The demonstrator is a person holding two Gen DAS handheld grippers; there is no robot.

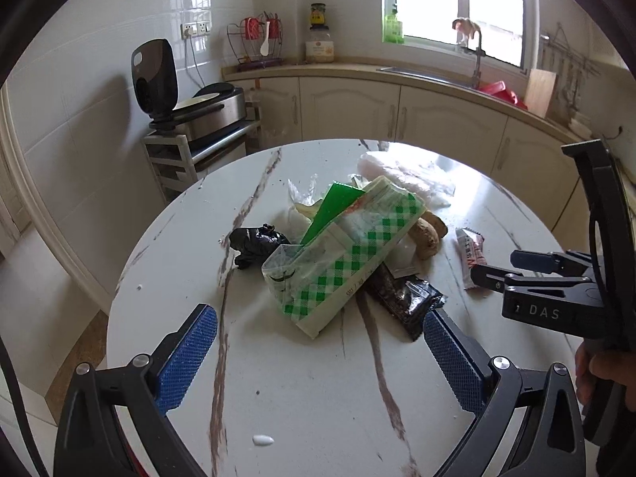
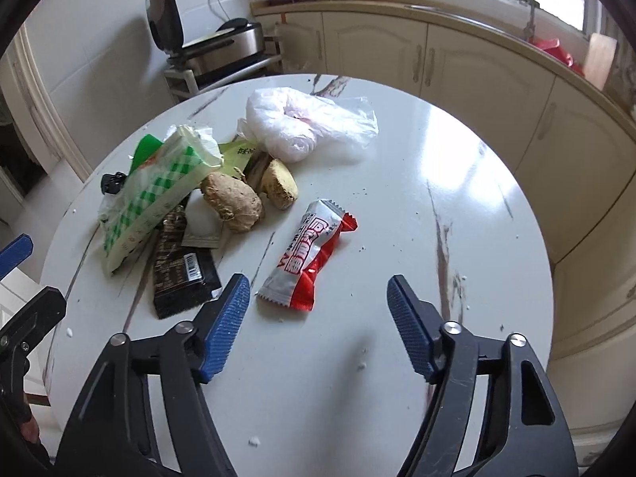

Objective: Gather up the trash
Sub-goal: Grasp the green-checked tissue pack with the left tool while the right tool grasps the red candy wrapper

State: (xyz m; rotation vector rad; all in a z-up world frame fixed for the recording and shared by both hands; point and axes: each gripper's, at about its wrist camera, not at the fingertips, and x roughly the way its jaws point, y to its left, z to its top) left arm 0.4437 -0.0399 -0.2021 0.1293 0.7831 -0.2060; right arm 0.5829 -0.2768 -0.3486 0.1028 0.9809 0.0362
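Note:
A pile of trash lies on the round white marble table [image 2: 457, 167]. It holds a green-checked tissue pack [image 1: 346, 254], a black wrapper [image 1: 401, 298], a crumpled black bag [image 1: 258, 244], two ginger pieces [image 2: 232, 196] and a white plastic bag [image 2: 306, 123]. A red-and-silver snack wrapper [image 2: 310, 258] lies apart on the right. My left gripper [image 1: 318, 318] is open just short of the tissue pack, holding nothing. My right gripper [image 2: 318, 282] is open above the table, the snack wrapper's near end just ahead of its left finger [image 2: 228, 318].
Cream kitchen cabinets [image 1: 349, 107] with a sink [image 1: 429, 73] and tap curve behind the table. A small rack with an open-lidded appliance [image 1: 190, 111] stands at the back left. White drops [image 1: 263, 440] dot the near table surface. A hand [image 1: 600, 373] grips the right tool.

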